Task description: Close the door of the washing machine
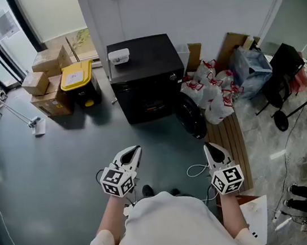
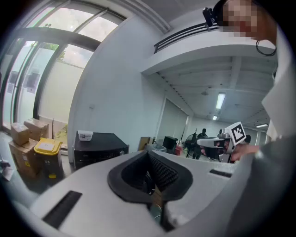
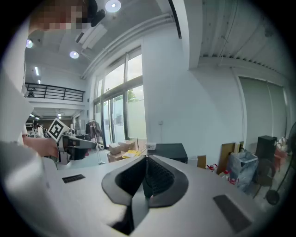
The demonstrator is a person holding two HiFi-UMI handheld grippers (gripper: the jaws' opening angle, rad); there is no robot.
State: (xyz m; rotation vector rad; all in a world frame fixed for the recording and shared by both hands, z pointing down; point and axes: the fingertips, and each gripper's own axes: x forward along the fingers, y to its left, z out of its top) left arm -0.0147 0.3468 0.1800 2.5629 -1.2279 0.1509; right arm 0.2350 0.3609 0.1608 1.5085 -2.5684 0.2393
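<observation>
1. Boxes of brown cardboard [image 1: 45,84] are stacked at the upper left of the frame. A black bin with a yellow lid [image 1: 78,79] stands just beside them, and both are well apart from the job.
2. At lower centre-left is the left gripper [image 1: 134,149]. Its fingers are together with nothing between them, and it is well apart from the machine.
3. The black, box-shaped washing machine [image 1: 146,74] stands at upper centre against the white wall. A small white box [image 1: 119,56] sits on its top.
4. Its round dark door [image 1: 190,116] hangs open at the machine's front right corner, swung out toward the lower right.
5. The right gripper [image 1: 209,148] is at lower centre-right, with its fingers pressed together and empty. It is nearer the door than the left one, but not touching it.
6. White plastic bags with red print [image 1: 209,91] are heaped just beside the door, to its right.
7. Likely risks:
   - With the fingers together, the door can only be pushed, and a tip could skid off its curved face.
   - A push near the hinge may leave it unlatched.
   - A loose bag could be dragged into the opening.
   - The white cable on the floor [image 1: 198,169] could catch a foot when stepping in.
</observation>
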